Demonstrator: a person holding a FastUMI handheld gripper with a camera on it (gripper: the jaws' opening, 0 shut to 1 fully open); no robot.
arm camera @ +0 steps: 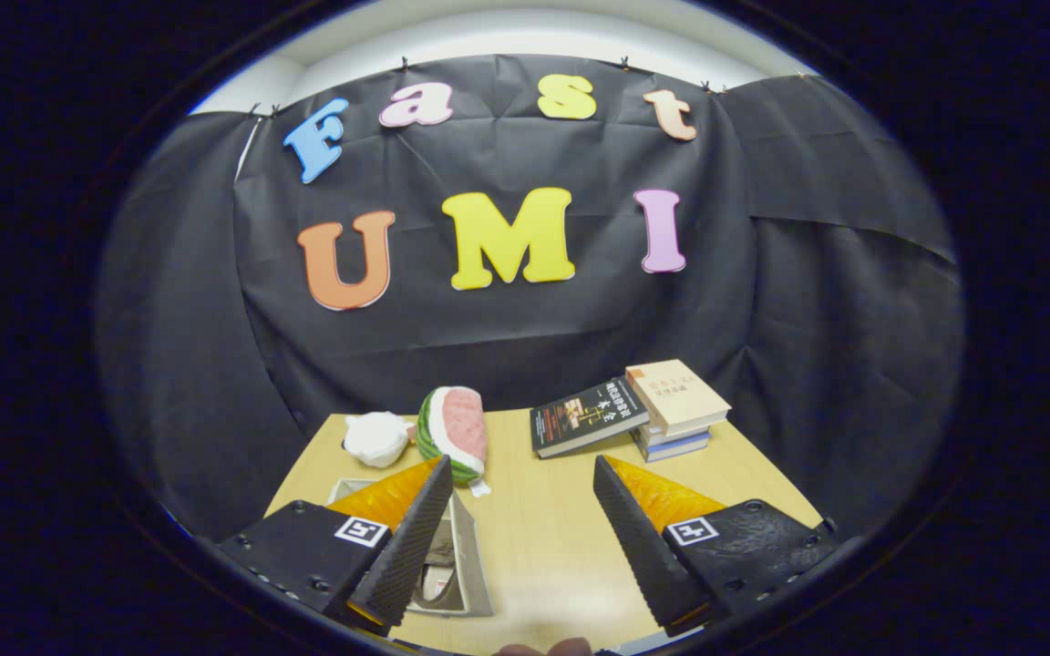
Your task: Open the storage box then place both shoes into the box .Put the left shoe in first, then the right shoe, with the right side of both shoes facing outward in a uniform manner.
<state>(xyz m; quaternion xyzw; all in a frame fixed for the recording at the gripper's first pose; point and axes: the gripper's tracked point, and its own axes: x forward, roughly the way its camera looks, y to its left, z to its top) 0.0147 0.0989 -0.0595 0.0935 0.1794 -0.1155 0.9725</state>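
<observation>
A pale wooden worktop (pixel 543 519) carries a storage box (pixel 470 565) at its near left edge, mostly hidden behind the left finger of the gripper (pixel 525 524), its long axis running away from it; jaws wide apart, empty; inside, something shoe-like, unclear; 1 watermelon plush (pixel 454 433) sits beyond the box.

Wood table (pixel 543 510) w/ box (pixel 470 556), books (pixel 634 410), watermelon plush (pixel 454 433).

My gripper (pixel 522 474), fingers apart and empty, has ribbed matt pads (pixel 416 538). The table (pixel 534 538) looks like smooth pale wood; the watermelon toy (pixel 454 433) is plush cloth.
</observation>
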